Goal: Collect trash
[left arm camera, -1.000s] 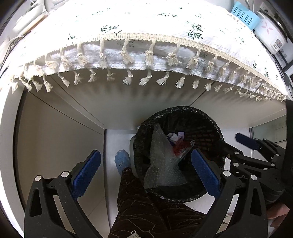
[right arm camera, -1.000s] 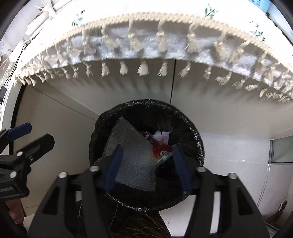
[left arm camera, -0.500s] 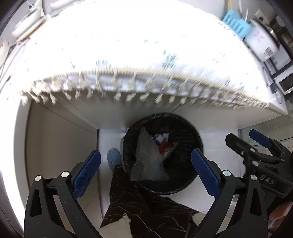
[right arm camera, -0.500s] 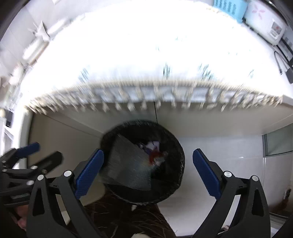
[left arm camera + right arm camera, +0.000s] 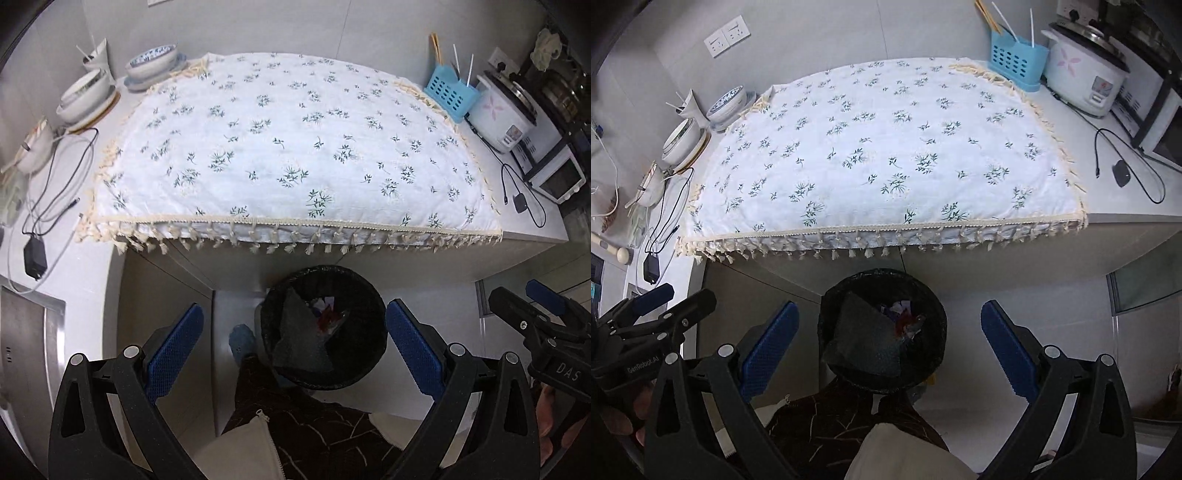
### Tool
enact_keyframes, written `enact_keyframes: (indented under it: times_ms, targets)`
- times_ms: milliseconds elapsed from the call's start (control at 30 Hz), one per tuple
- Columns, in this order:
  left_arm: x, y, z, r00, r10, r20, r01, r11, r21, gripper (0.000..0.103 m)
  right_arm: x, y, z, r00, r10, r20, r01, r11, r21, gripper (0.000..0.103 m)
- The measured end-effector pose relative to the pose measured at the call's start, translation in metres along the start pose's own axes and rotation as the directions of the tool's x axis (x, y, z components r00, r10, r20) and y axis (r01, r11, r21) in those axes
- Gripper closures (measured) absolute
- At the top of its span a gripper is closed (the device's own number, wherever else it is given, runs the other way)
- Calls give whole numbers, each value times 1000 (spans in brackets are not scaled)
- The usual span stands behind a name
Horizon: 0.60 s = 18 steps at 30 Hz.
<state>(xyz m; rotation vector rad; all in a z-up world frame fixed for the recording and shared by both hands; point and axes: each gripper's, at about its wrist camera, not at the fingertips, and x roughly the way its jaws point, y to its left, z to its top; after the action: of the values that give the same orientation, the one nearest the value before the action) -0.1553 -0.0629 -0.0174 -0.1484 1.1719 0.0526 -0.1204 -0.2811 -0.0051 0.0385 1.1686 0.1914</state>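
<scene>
A black-lined trash bin (image 5: 325, 328) (image 5: 882, 328) stands on the floor below the counter's front edge. Inside lie a sheet of bubble wrap (image 5: 299, 339) (image 5: 866, 343), a red wrapper (image 5: 327, 321) (image 5: 905, 325) and scraps of paper. My left gripper (image 5: 293, 350) hangs high above the bin, open, nothing between its blue pads. My right gripper (image 5: 886, 343) is likewise open and empty above the bin. Each gripper shows at the edge of the other's view: the right gripper (image 5: 546, 332) and the left gripper (image 5: 646, 321).
A white flowered cloth (image 5: 295, 147) (image 5: 886, 151) with tassels covers the counter. Bowls (image 5: 88, 94), cables and a charger (image 5: 35, 253) sit left; a blue utensil basket (image 5: 450, 94), rice cooker (image 5: 502, 114) and microwave stand right. A person's dark trousers (image 5: 295, 424) and blue slipper (image 5: 240, 341) are below.
Both grippers have risen from just over the bin to above counter height, so the whole cloth top now shows. The right gripper's jaws have spread wide; the left stayed open.
</scene>
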Motion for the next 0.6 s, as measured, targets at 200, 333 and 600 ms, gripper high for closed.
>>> enact_keyframes:
  times_ms: [200, 333, 600]
  targets:
    - [-5, -2, -1, 1000, -11, 5, 11, 1000, 5, 6, -7, 4, -9, 999, -36, 10, 36, 999, -8, 8]
    - [-1, -6, -4, 1000, -16, -9, 16, 1000, 19, 6, -6, 3, -11, 999, -47, -3, 47, 999, -8, 8]
    - [1, -7, -7, 1000, -16, -23, 16, 1000, 22, 6, -5, 7, -14, 999, -45, -5, 45, 999, -15, 8]
